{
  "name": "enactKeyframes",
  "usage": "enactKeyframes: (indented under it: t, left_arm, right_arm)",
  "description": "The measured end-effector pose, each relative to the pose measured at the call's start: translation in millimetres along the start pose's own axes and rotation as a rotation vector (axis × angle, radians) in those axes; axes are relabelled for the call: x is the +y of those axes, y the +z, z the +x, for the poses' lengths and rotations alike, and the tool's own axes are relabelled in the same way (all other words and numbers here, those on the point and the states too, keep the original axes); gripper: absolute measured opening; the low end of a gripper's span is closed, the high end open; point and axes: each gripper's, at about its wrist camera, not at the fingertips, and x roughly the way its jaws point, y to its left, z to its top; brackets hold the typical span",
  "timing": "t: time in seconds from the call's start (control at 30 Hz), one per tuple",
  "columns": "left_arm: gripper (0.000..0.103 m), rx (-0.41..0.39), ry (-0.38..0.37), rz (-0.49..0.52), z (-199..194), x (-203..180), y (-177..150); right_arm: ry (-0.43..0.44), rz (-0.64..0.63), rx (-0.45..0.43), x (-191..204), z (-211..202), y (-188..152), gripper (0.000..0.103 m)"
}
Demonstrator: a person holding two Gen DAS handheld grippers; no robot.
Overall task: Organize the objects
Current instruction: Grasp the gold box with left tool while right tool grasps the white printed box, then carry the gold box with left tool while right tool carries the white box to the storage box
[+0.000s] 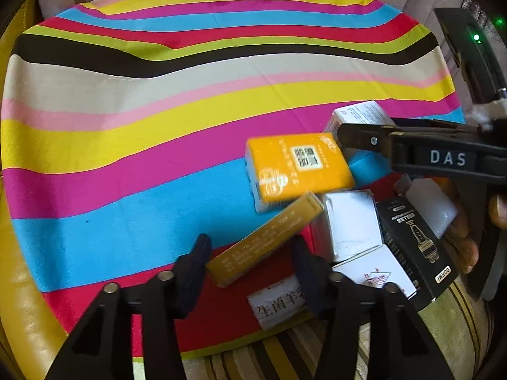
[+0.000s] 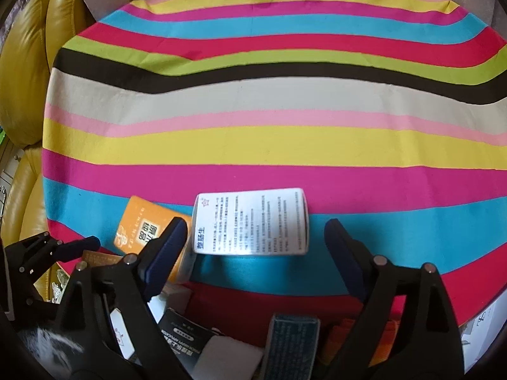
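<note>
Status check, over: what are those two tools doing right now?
Left tool straddling long gold box, grip unclear. Right tool open before white printed box. Orange box crowding both.

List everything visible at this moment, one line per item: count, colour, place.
striped cloth: one, multicolour, under everything
orange box: one, mid-pile on the blue stripe
long gold box: one, between the left gripper's pads, contact unclear
white printed box: one, ahead of the right gripper
black box: one, right of the pile
plain white boxes: at least two, beside the black box
white labelled box: one, cloth's near edge
yellow sofa: one, left
left gripper: black, part-closed
right gripper: black, open
</note>
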Motion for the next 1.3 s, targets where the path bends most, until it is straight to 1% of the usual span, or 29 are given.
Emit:
enactKeyframes:
  t: [0.03, 0.1, 0.13, 0.17, 0.2, 0.23, 0.37, 0.5, 0.7, 0.9, 0.97, 1.07, 1.3]
  left_arm:
    - [0.039, 0.001, 0.000, 0.002, 0.0, 1.5, -0.6]
    - [0.028, -0.001, -0.005, 0.006, -1.3, 3.3, -2.0]
    - [0.025, -0.003, -0.008, 0.008, -1.2, 3.1, -2.7]
    - [0.020, -0.005, -0.010, 0.006, -2.6, 1.8, -5.2]
    - [0.017, -0.006, -0.011, 0.002, -2.9, 2.8, -5.6]
    - [0.017, -0.010, -0.010, -0.001, -2.8, 4.3, -5.6]
    - [0.017, -0.030, -0.008, -0.015, -8.8, 4.6, -8.4]
    - [0.017, -0.058, 0.019, -0.057, -17.5, 9.1, -13.0]
    - [0.017, -0.145, 0.085, -0.143, -41.3, 0.8, -24.7]
    - [0.017, -0.250, 0.140, -0.225, -65.3, -13.5, -35.0]
    - [0.017, -0.279, 0.127, -0.261, -72.7, -16.9, -38.1]
    - [0.017, -0.316, 0.117, -0.282, -80.7, -29.8, -42.0]
    - [0.017, -0.354, 0.080, -0.236, -81.0, -69.1, -27.8]
  right_arm:
    - [-0.004, 0.002, 0.006, -0.2, 2.1, 0.3, 0.090]
    - [0.006, 0.002, 0.009, -0.3, 2.7, 0.1, 0.090]
    - [-0.001, -0.003, 0.005, 0.3, 2.6, 0.2, 0.090]
    - [-0.012, -0.009, 0.001, 0.9, 2.6, 0.3, 0.085]
    - [-0.009, -0.010, 0.002, 0.4, 2.5, -0.2, 0.082]
    - [0.002, -0.006, 0.006, -0.2, 3.4, -0.3, 0.076]
    - [-0.002, -0.011, -0.008, -0.7, 4.2, -0.8, 0.075]
    - [-0.006, 0.008, -0.059, -6.2, -7.1, -2.9, 0.074]
    - [-0.026, 0.032, -0.147, -13.0, -30.6, -8.1, 0.074]
    - [-0.052, 0.029, -0.185, -17.2, -46.9, -17.5, 0.074]
    - [-0.059, 0.031, -0.195, -20.1, -52.6, -22.4, 0.074]
    - [-0.074, 0.041, -0.213, -26.6, -62.8, -29.8, 0.074]
    - [-0.105, 0.089, -0.238, -53.0, -88.6, -52.1, 0.074]
